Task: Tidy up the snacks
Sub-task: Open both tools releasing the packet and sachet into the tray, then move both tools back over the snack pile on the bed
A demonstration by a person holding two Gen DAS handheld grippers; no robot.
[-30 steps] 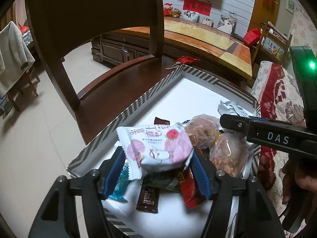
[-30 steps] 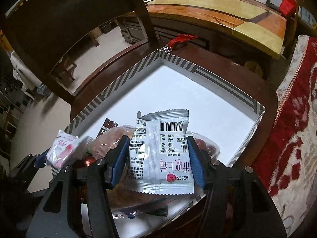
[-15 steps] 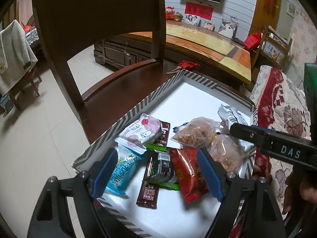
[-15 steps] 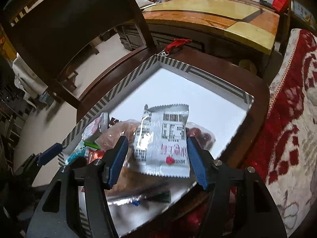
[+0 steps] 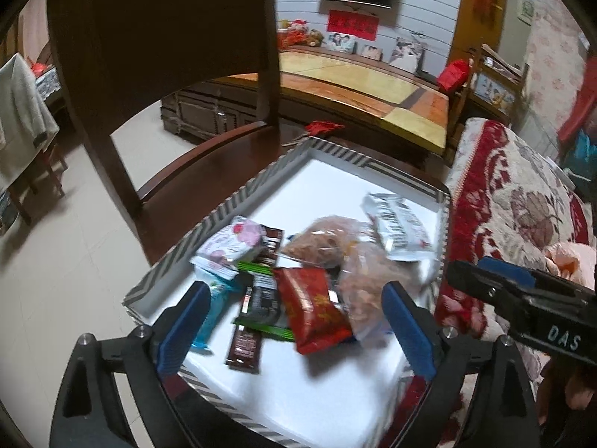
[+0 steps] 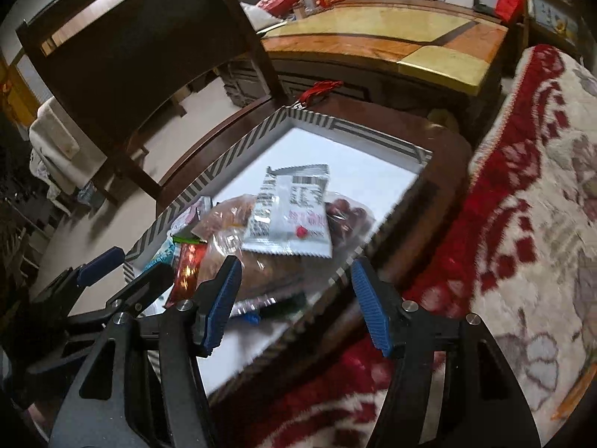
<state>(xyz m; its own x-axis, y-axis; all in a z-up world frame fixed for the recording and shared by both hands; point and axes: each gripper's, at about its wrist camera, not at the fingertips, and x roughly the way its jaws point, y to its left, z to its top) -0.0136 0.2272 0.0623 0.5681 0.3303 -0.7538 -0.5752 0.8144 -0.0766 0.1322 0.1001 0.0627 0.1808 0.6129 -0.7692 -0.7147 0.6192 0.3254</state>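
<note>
We see the left gripper (image 5: 293,315) with fingers apart, holding nothing, above the near end of the striped tray (image 5: 238,198). The right gripper (image 6: 294,298) is also spread and empty. The silver packet (image 6: 289,216) lies on the clear bags, its long axis pointing toward the tray's far corner. The red packet (image 5: 313,308) lies slanted.

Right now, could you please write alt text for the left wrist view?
Open blue-padded left tongs hover over a white striped-rim tray of snack packets, a red foil packet nearest. The tray rests on a dark wooden chair.
</note>
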